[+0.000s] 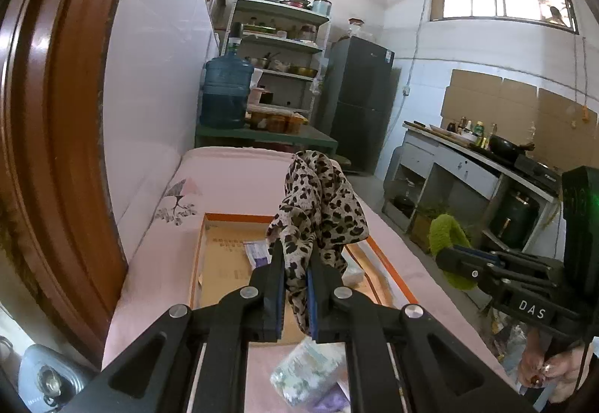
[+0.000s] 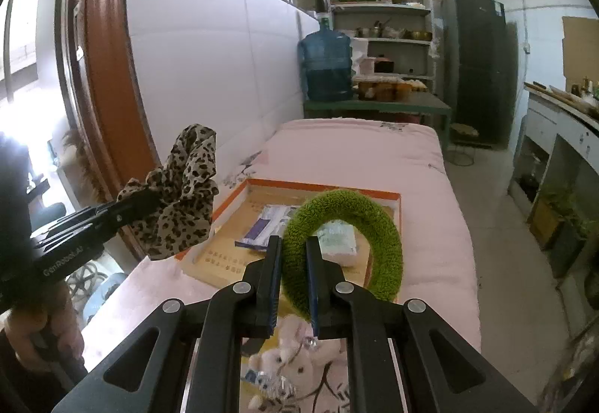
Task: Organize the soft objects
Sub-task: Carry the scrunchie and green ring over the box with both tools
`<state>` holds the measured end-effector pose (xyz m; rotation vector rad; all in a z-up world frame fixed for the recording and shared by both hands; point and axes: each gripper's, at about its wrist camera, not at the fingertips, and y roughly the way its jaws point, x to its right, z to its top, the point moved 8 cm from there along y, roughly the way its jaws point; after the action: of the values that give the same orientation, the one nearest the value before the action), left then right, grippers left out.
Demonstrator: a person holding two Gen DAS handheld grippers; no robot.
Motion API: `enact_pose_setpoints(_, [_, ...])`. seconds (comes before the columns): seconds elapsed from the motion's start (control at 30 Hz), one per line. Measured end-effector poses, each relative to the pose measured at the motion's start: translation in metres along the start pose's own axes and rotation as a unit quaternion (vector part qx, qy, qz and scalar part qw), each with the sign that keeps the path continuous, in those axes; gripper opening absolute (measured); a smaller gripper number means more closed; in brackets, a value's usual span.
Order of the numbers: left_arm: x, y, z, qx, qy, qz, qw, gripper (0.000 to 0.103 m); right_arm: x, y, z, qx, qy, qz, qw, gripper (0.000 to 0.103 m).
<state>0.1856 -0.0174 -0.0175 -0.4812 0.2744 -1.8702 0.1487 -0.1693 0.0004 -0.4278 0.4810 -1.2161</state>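
Note:
My left gripper (image 1: 294,255) is shut on a leopard-print cloth scrunchie (image 1: 318,203), held in the air above the pink bed. The same scrunchie (image 2: 183,188) shows at the left of the right wrist view, in the left gripper (image 2: 148,203). My right gripper (image 2: 294,248) is shut on a fuzzy green ring-shaped scrunchie (image 2: 348,222), held above an orange-rimmed shallow box (image 2: 325,187). That green ring (image 1: 447,237) and the right gripper (image 1: 447,257) appear at the right of the left wrist view. The box (image 1: 221,255) holds a white pack (image 2: 338,240) and a purple-and-white packet (image 2: 262,225).
A pink plush toy (image 2: 295,368) and a wrapped pack (image 1: 307,371) lie on the pink bed cover (image 2: 374,151) near me. A brown door frame (image 1: 56,113) stands at the left. Beyond the bed are a water jug (image 1: 224,91), shelves, a dark fridge (image 1: 359,102) and a kitchen counter (image 1: 468,154).

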Motion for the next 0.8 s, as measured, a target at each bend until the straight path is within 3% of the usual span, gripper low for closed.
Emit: enact_pose_setpoints(0.8, [-0.034, 0.065, 0.002, -0.039, -0.039, 0.018, 0.9983, 0.009, 0.015, 0.071, 0.014, -0.043, 0.02, 0.024, 0.999, 0.013])
